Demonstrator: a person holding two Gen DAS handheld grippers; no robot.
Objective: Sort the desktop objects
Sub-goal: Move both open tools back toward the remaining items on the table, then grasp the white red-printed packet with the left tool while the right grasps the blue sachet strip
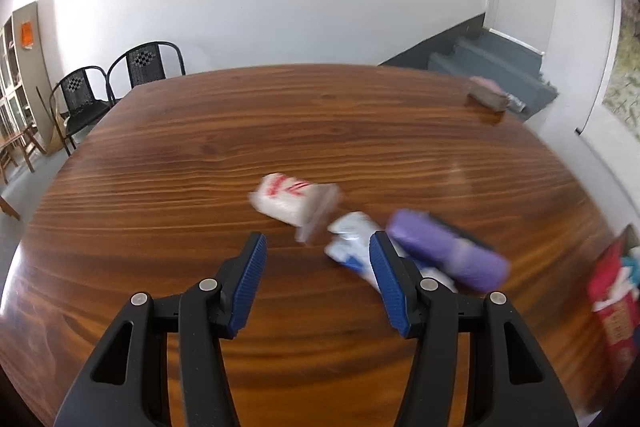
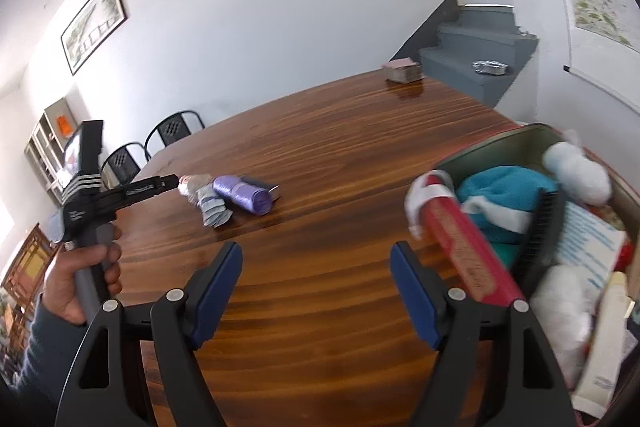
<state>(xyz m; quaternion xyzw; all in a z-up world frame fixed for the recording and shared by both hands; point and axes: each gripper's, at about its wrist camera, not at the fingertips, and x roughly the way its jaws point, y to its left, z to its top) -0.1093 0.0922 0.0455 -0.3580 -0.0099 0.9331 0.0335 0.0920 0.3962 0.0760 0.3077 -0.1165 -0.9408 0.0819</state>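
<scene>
A: Brown wood with strong grain fills both views; it is the table [image 1: 192, 147]. What lies on it?

B: In the left wrist view, a white packet with red print [image 1: 286, 201] is at the centre, blurred. To its lower right lies a white and blue packet [image 1: 352, 239], and right beside that a purple roll [image 1: 448, 251]. A small pinkish block [image 2: 402, 70] sits far away, near the upper right edge of the table.

A: And the left hand-held gripper [image 1: 318, 259]?

B: Its jaws stand moderately apart over bare wood, with nothing between them. The right finger covers part of the white and blue packet in the picture; whether it touches, I cannot tell.

A: The right hand-held gripper [image 2: 316, 267]?

B: Wide, and empty. At the right of its view is a red box [image 2: 472, 251], already holding a teal cloth [image 2: 500, 195], a white soft thing [image 2: 576, 171] and other items. At the left, a hand [image 2: 76, 279] holds the other tool.
</scene>
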